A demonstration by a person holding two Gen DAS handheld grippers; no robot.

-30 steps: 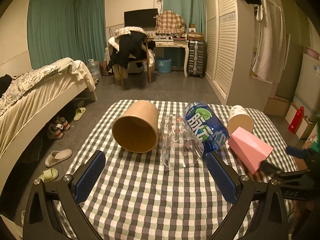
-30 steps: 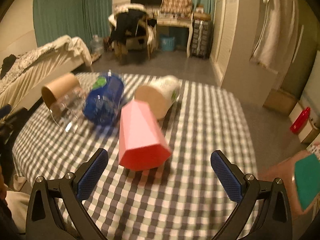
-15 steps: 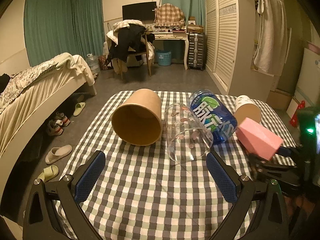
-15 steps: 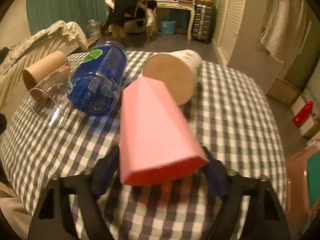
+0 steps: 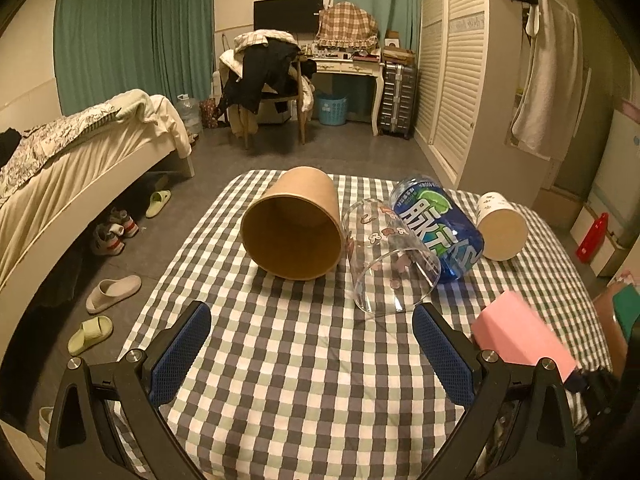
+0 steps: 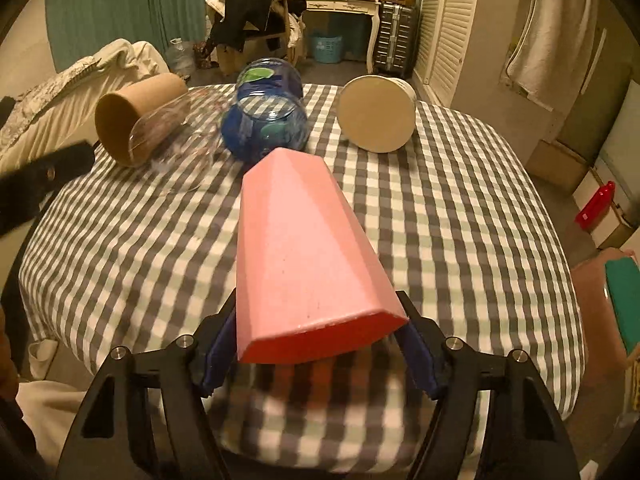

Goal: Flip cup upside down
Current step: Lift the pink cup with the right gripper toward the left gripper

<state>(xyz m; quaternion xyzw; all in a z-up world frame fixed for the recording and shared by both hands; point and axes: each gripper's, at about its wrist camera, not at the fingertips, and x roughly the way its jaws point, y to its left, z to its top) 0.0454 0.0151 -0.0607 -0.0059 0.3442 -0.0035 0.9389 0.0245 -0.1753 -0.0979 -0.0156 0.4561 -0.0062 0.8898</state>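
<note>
Pink faceted cup (image 6: 300,248), tapered, on its side between right hand-held gripper (image 6: 318,354) pads

Dim warm indoor light, fisheye-bent edges, dark corners, slight blur

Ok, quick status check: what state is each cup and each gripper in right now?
pink cup: tilted, mouth toward the camera, gripped near its rim
brown paper cup: on its side
clear glass cup: on its side
blue cup: on its side
white paper cup: on its side
right gripper: shut on the pink cup
left gripper: open, empty
</note>
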